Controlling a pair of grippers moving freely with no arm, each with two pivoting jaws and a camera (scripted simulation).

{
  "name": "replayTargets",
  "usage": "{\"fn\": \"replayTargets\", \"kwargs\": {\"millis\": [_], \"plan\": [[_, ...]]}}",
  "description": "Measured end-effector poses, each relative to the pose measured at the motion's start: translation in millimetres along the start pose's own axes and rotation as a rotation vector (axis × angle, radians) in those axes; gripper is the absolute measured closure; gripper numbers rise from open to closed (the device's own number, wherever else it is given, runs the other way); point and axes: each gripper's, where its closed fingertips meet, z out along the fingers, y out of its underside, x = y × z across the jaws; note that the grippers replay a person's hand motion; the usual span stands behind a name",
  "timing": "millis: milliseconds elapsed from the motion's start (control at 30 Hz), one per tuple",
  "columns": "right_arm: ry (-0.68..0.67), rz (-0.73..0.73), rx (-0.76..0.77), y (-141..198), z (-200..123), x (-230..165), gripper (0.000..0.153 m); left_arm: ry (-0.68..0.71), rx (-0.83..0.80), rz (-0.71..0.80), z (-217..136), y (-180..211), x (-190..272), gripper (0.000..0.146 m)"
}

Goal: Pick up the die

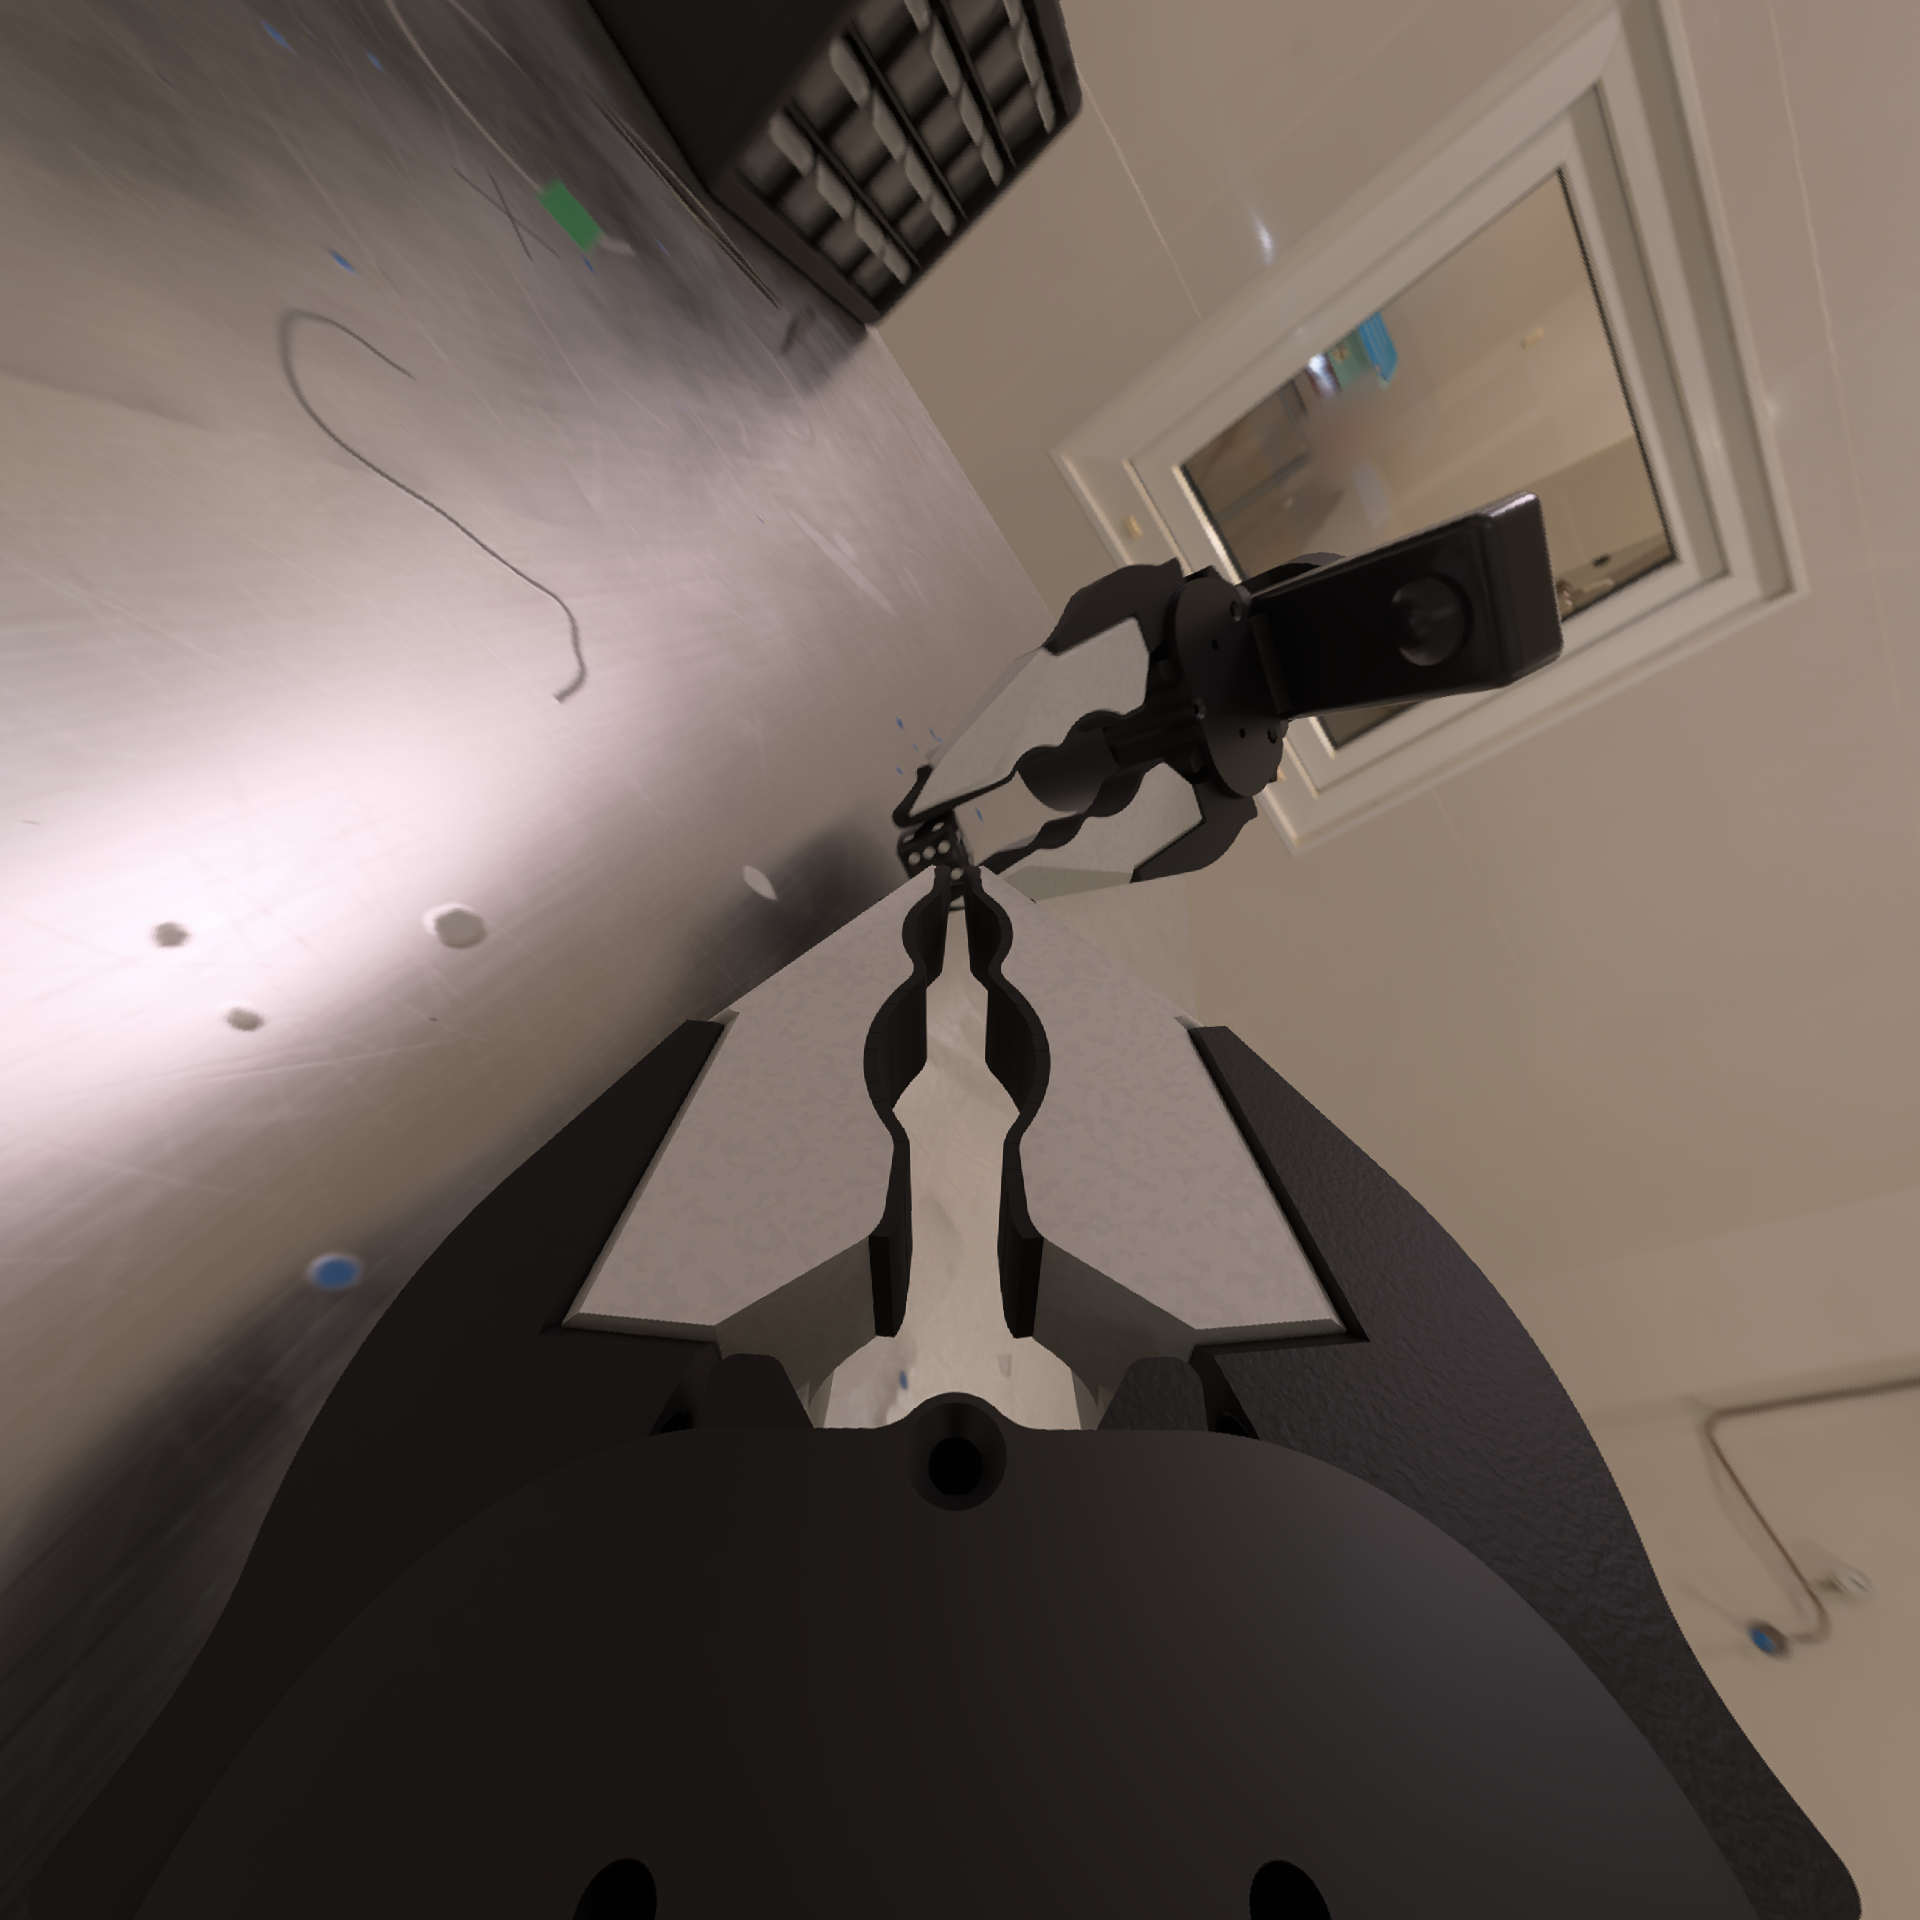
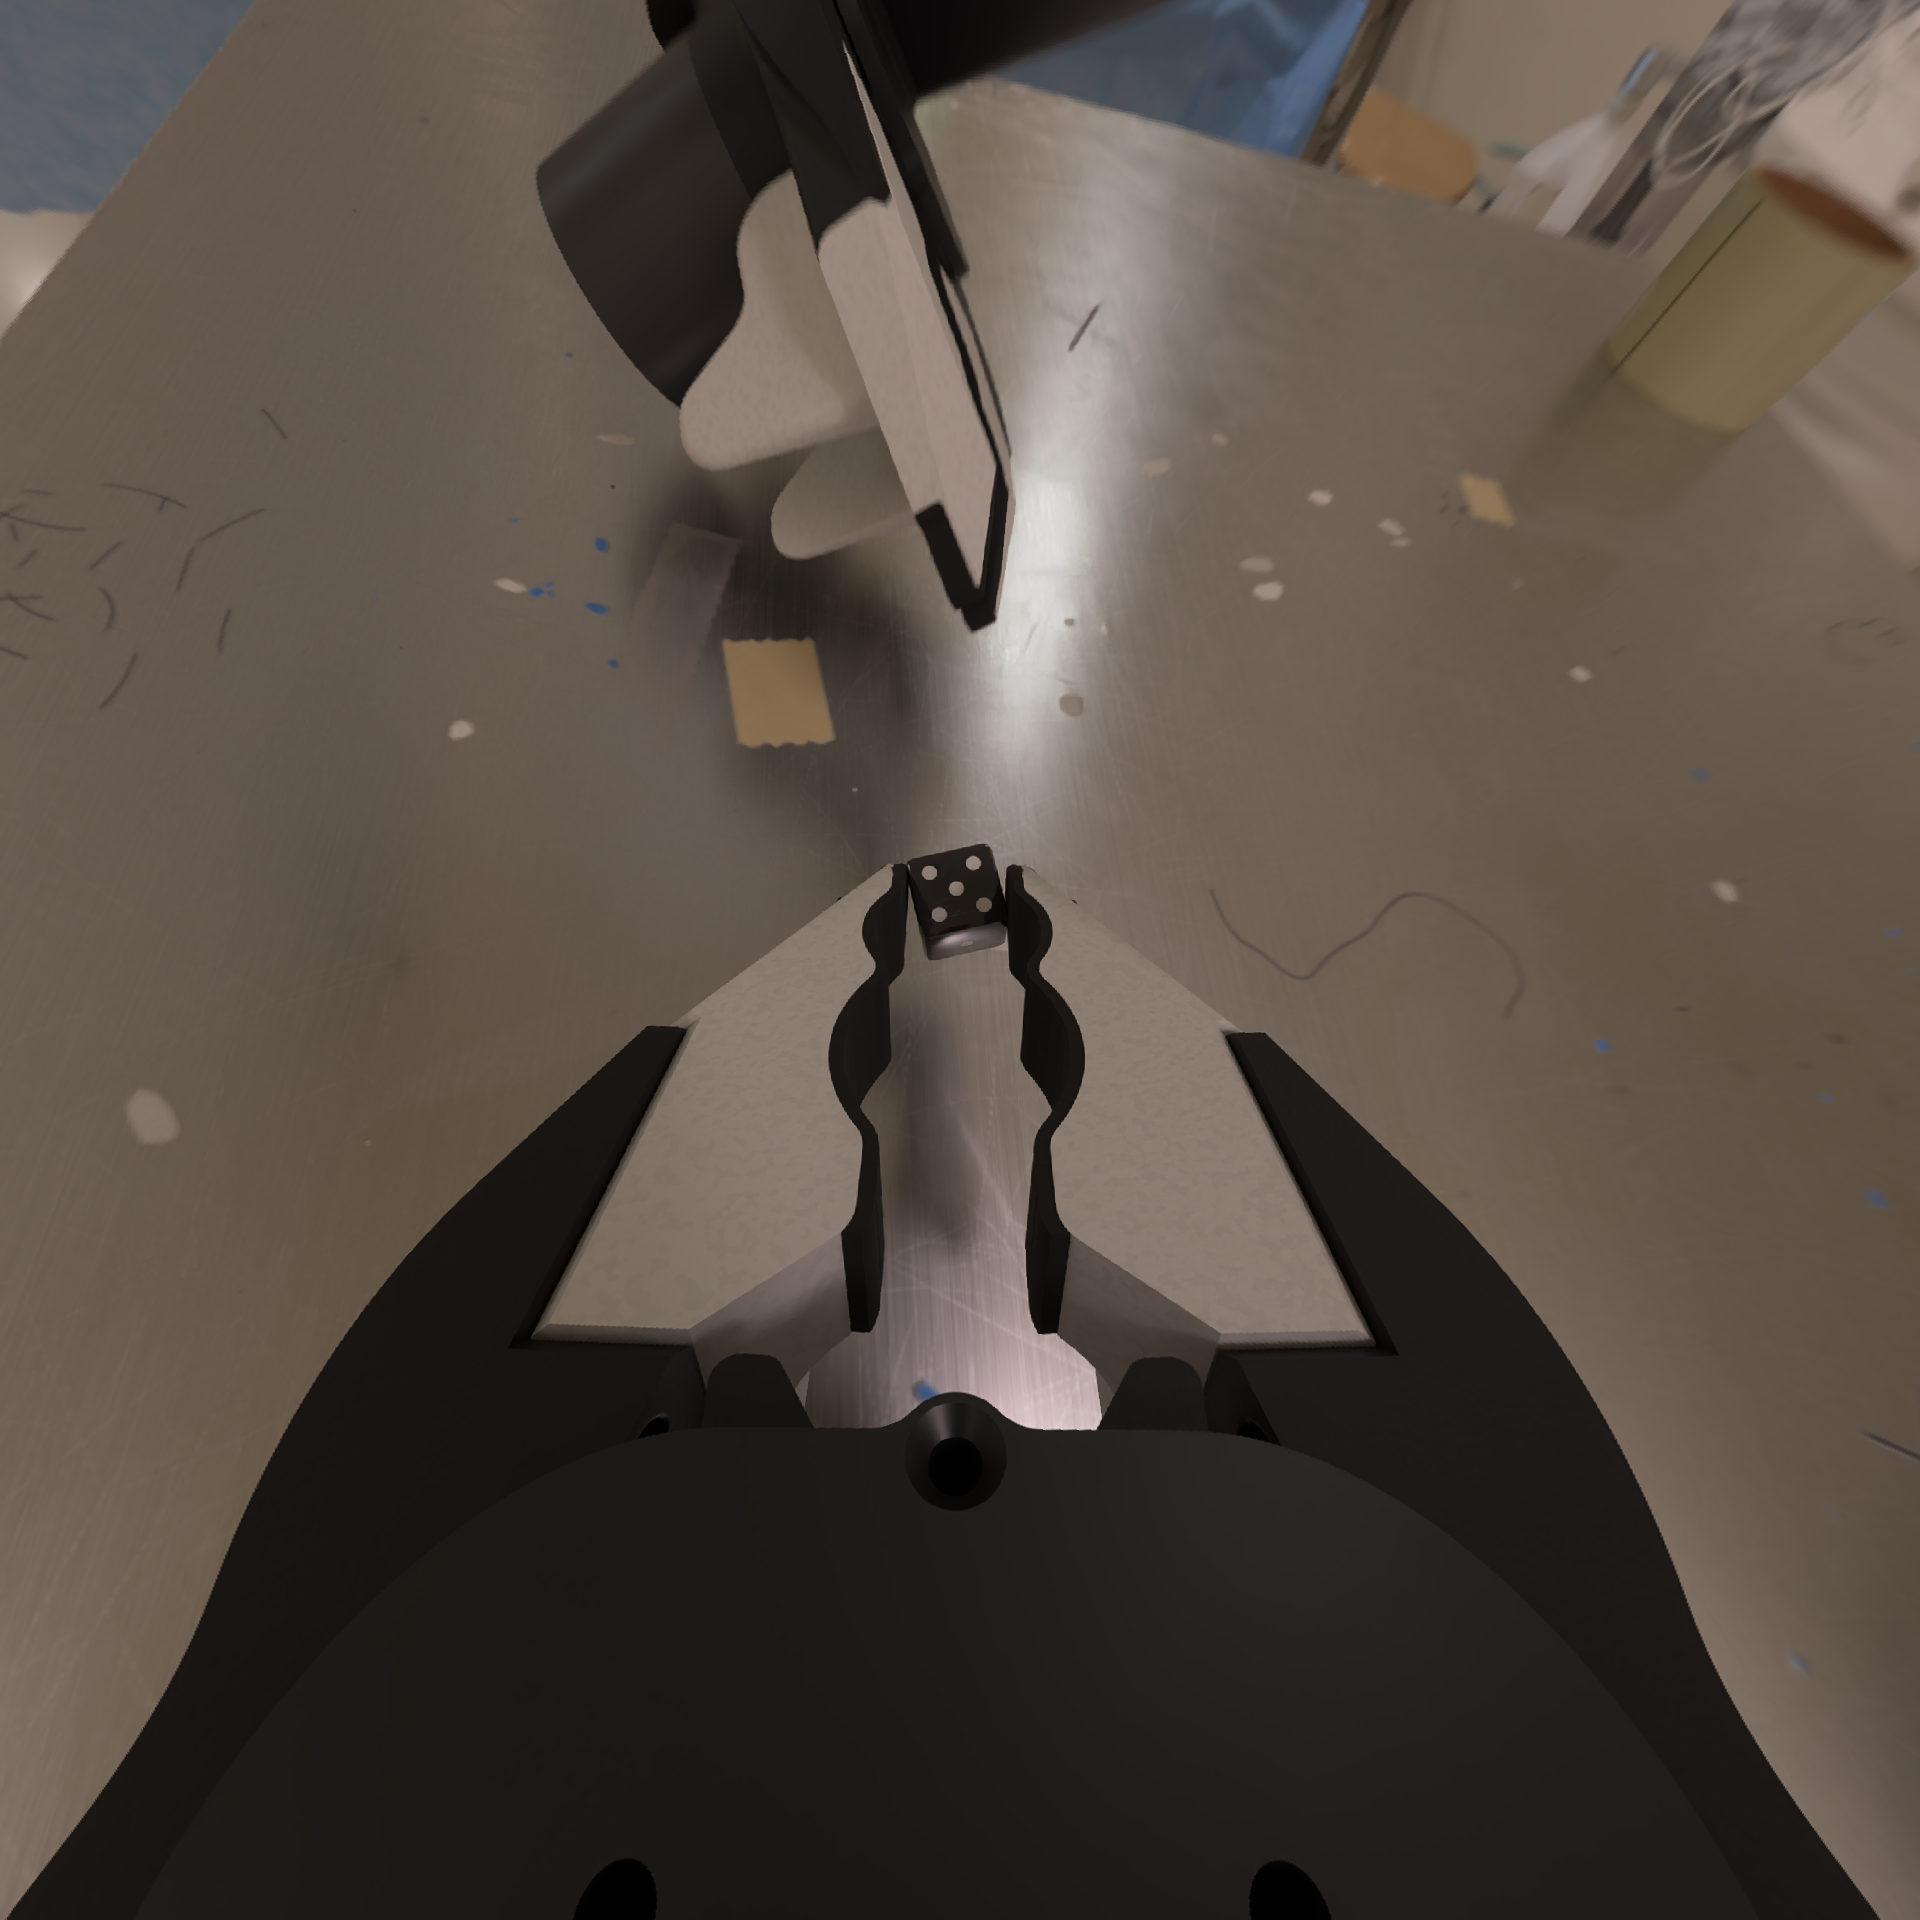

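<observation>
The die (image 2: 954, 899) is black with white pips and sits between the fingertips of my right gripper (image 2: 954, 885), which is shut on it over the metal table (image 2: 1351, 727). I cannot tell whether the die is touching the table. In the left wrist view the right gripper (image 1: 940, 831) shows just ahead with the die (image 1: 932, 850) at its tips. My left gripper (image 1: 951, 883) is shut and empty, its tips close to the die. It also shows in the right wrist view (image 2: 977, 613), tilted down from above, beyond the die.
A black keyboard-like tray (image 1: 904, 156) lies at the far end of the table. A pale yellow roll (image 2: 1745, 301) stands at the right. A tan piece of tape (image 2: 777, 691) and paint specks mark the table. A window (image 1: 1455, 416) is in the wall.
</observation>
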Motion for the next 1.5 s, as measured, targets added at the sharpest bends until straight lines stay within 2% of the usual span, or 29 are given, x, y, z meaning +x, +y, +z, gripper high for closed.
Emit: {"fn": "replayTargets", "kwargs": {"millis": [100,333,967,1500], "plan": [[0.05,-0.06,0.026,-9,-13,-3,0.134,0.054,-0.049,-0.024,6,9,7,0.143],[0.054,-0.048,0.111,-19,-29,4,0.134,0.135,-0.066,-0.07,15,13,20,0.143],[0.021,-0.059,0.109,-14,-11,-2,0.134,0.074,-0.094,-0.094,21,19,10,0.143],[0.021,-0.053,0.086,-10,-10,-3,0.134,0.011,-0.118,-0.076,23,21,5,0.143]]}}
